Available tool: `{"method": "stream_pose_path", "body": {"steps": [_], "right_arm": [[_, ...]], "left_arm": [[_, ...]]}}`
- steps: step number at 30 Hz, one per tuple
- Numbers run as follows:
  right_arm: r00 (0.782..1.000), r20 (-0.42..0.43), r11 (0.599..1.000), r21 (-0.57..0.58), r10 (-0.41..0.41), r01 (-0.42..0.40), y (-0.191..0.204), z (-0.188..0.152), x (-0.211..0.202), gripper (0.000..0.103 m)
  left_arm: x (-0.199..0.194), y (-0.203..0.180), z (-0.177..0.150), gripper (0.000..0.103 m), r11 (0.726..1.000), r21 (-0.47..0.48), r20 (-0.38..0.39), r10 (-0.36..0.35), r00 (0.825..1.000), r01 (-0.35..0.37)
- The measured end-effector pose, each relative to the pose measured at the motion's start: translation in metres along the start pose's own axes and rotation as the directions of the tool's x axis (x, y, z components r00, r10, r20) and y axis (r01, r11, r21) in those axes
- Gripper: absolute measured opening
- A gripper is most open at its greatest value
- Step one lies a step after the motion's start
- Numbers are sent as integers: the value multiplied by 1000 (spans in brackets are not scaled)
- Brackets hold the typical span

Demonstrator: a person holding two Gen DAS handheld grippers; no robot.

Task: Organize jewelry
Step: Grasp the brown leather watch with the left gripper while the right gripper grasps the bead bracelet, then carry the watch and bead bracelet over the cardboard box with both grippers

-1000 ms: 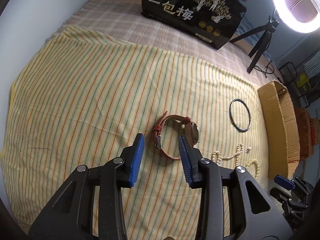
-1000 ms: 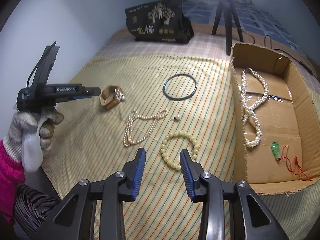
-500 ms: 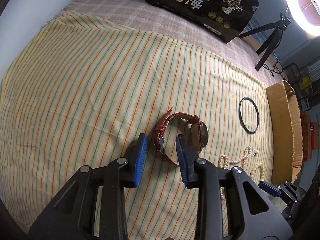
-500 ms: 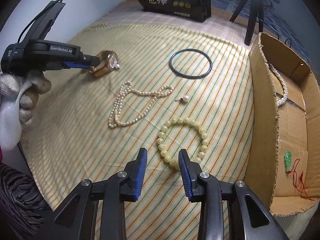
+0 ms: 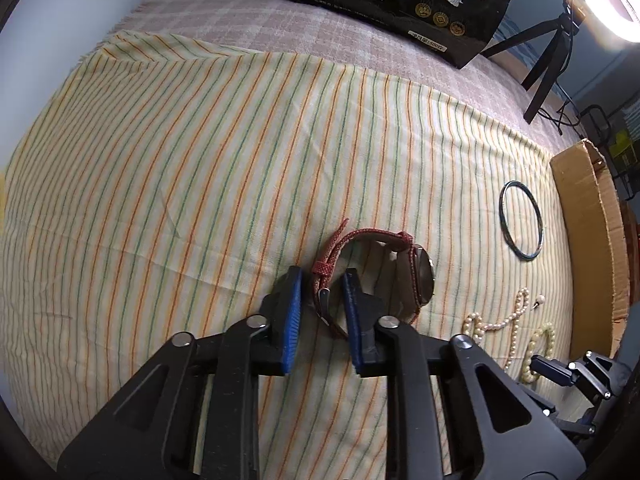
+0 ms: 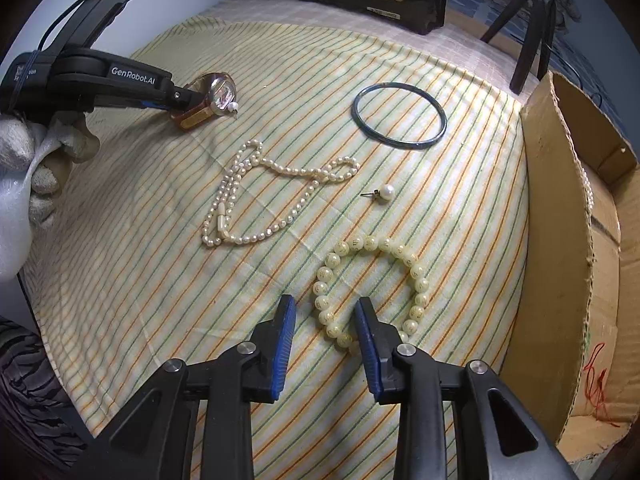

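**Left wrist view: watch strap between closing claw**

Item one, watch (image 5: 376,276): red woven strap looped on edge, round metal case toward the cardboard box (image 5: 592,232). My left claw (image 5: 320,308) straddles the strap's buckle end, closing, not yet pinching. Item two, bead bracelet (image 6: 372,288), beside the box: glossy cream spheres; my right claw (image 6: 326,336) closing astride its near arc.
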State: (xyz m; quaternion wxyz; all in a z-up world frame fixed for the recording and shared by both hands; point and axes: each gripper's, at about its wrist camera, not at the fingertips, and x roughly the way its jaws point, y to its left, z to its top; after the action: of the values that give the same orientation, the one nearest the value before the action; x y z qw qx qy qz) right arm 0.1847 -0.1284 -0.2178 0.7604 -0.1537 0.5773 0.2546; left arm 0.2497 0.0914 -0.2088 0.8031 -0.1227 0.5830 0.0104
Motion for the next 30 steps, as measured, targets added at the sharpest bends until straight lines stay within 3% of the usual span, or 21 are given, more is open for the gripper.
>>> {"method": "stream_pose_path", "body": {"steps": [4,6,17,22,30], "right_arm": [[999,12,999,-30,-31,31,9,4,2,10],[999,23,999,-32,-39,40,15,3,2,6],[992,109,995,78,57,-65,4,3,-30,5],[985,169,993,102,47,-65,-2,1,-54,5],[965,260,989,128,32,-67,-17,5,-85,5]], "left_arm": [[0,1,1,8,1000,1,4,2,1000,-2],[0,1,1,8,1000,4,5,1,1000,-1],[-24,14,-7,7,1000,-12,34,-15,999,15],[-46,22,-9,7,998,-23,64,-63,996,65],[-79,4,-17,7,993,14,122,-116,986,115]]}}
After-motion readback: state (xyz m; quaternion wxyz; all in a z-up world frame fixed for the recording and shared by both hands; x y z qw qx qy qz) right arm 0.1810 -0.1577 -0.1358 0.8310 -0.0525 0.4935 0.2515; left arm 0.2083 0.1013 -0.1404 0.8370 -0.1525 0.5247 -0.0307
